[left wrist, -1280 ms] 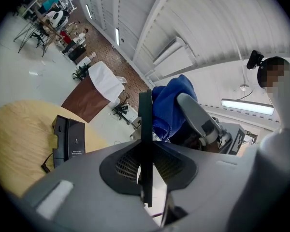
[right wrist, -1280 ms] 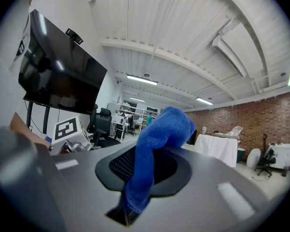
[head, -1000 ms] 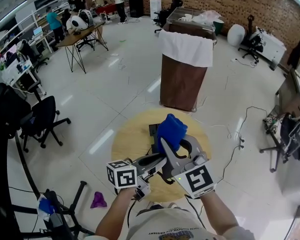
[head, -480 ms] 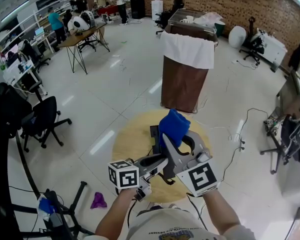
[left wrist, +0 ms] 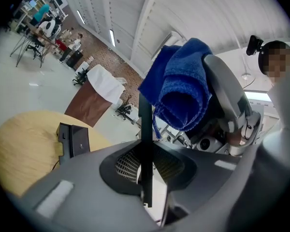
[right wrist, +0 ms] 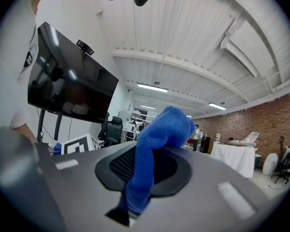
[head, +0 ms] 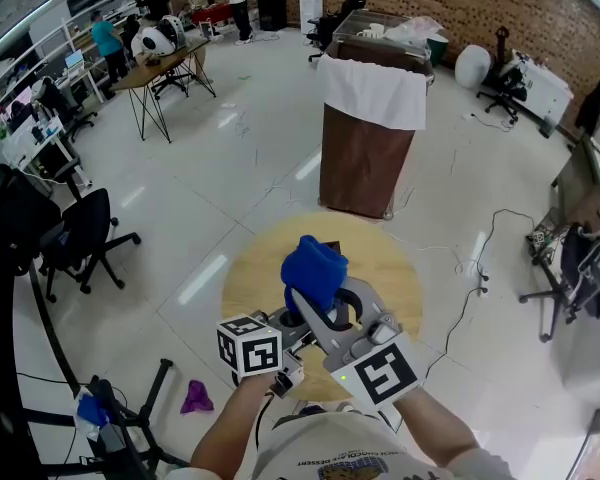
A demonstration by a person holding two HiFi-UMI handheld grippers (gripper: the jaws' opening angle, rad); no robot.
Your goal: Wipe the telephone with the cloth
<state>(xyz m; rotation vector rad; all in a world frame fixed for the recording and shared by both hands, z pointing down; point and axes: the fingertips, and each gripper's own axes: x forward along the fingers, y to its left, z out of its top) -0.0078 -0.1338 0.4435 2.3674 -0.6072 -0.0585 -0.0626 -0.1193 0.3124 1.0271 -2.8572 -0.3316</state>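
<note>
My right gripper [head: 315,303] is shut on a bunched blue cloth [head: 313,266], held up above the round wooden table [head: 255,273]. In the right gripper view the cloth [right wrist: 157,144] rises from between the jaws of the right gripper [right wrist: 140,178]. My left gripper [head: 292,320] sits just left of it, partly hidden beneath it. In the left gripper view the left gripper [left wrist: 145,168] is shut on a thin black piece [left wrist: 144,144], seen edge on, apparently the handset. The cloth [left wrist: 183,86] hangs right above it. The black telephone base [left wrist: 73,139] rests on the table [left wrist: 19,144].
A brown bin with a white liner [head: 365,138] stands beyond the table. An office chair [head: 80,238] is at the left, and a cable [head: 470,298] runs along the floor at the right. A purple rag [head: 195,400] lies on the floor. A dark monitor [right wrist: 67,86] hangs behind me.
My right gripper has carried the cloth left and nearer to me, over the left gripper. The black base on the table is now covered by the cloth in the head view.
</note>
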